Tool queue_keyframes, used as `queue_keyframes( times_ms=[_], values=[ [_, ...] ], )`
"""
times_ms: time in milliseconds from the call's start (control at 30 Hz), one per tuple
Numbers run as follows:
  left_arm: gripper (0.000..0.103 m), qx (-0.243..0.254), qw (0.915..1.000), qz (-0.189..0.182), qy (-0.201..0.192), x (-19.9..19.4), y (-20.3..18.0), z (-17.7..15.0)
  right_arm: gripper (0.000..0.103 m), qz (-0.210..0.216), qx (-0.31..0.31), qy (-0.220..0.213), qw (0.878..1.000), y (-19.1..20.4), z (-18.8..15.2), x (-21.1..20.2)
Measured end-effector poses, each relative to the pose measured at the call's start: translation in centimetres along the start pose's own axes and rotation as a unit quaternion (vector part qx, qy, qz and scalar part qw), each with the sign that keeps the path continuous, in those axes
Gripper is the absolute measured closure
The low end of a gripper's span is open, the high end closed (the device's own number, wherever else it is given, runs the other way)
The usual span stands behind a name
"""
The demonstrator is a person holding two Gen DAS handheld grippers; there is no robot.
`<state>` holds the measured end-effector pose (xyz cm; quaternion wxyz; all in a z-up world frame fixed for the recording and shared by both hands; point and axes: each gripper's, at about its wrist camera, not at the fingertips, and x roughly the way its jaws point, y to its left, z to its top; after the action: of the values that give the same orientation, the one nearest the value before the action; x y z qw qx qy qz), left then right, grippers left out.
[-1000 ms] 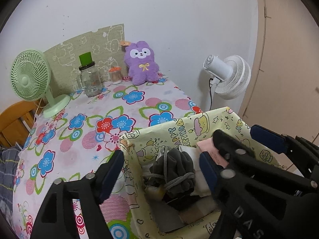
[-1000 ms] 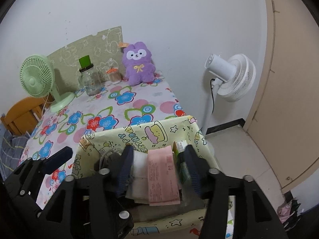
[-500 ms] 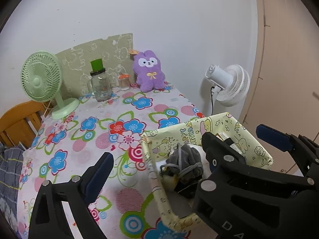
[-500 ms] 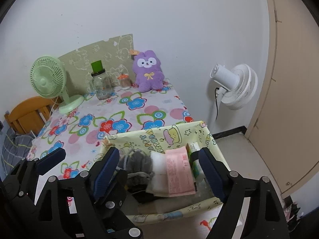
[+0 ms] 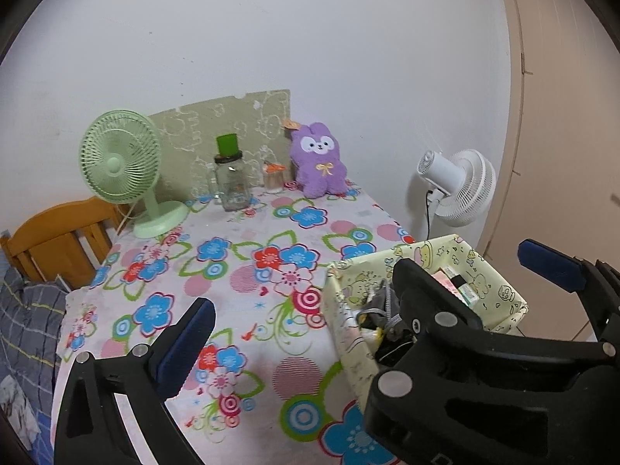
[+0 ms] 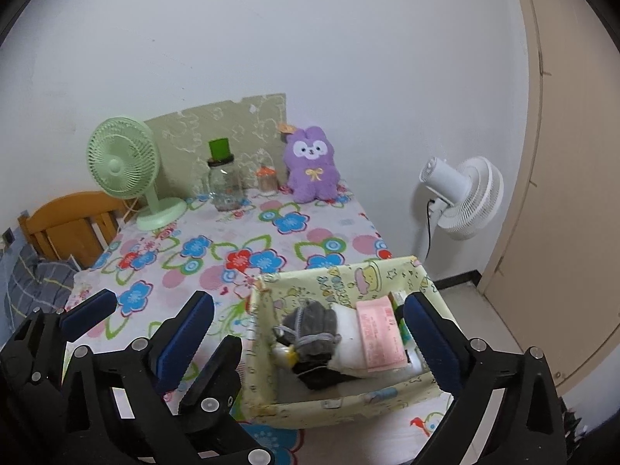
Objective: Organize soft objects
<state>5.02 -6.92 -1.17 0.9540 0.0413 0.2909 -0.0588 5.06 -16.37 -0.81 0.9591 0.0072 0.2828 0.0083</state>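
Between right tongs (spread wide), grey bundle in box

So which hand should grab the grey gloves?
Probably right: the right hand-held gripper is open, aimed at the grey gloves in the box. The left hand-held gripper aims beside it.

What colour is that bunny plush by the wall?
Purple bunny plush, with a yellow bow; clearest in the right wrist view.

Soft even light, fisheye-bent edges, dark corners
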Motion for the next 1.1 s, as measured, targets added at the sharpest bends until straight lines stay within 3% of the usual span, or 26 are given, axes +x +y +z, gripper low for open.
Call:
queue_keyframes(
  times_ms=[467,1100],
  values=[
    [0.0,-0.015,0.9982,0.042,-0.039,-5.1,3.8,-0.7,0.0,0.037,-0.015,-0.039,0.998,4.6,-0.1,-4.5],
    [0.0,-0.056,0.9922,0.083,-0.075,-10.2,8.7,-2.1,0.0,0.057,-0.017,-0.08,0.995,7.3,-0.8,-9.3]
  ],
)
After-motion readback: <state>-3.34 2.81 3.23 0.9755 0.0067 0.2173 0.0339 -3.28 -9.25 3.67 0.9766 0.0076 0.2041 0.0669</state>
